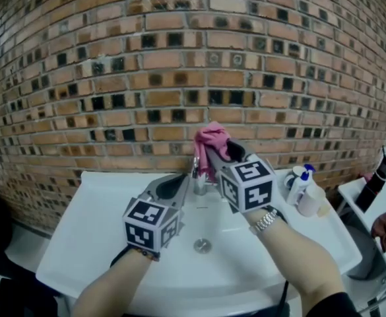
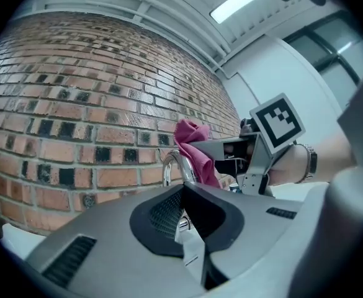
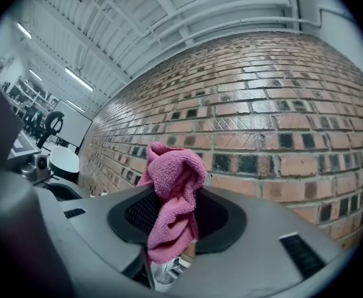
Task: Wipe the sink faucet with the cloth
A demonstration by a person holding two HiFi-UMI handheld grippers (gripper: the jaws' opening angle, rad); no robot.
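A chrome faucet point(image 1: 198, 181) stands at the back of the white sink point(image 1: 107, 216); its curved spout point(image 2: 170, 164) shows in the left gripper view. My right gripper point(image 1: 214, 153) is shut on a pink cloth point(image 1: 210, 137), held just above the faucet's top, with the cloth point(image 3: 172, 176) bunched up and hanging between its jaws point(image 3: 169, 211). My left gripper point(image 1: 183, 182) is shut, its tips right beside the faucet on the left. A bit of chrome shows through the slit under its jaws point(image 2: 182, 194). The cloth point(image 2: 197, 149) hangs just behind the spout.
A brick wall point(image 1: 179, 78) rises directly behind the sink. A spray bottle point(image 1: 301, 183) and a white cup point(image 1: 311, 202) stand on the sink's right rim. The drain point(image 1: 202, 246) lies in the basin's middle. A dark bottle point(image 1: 379, 176) stands at far right.
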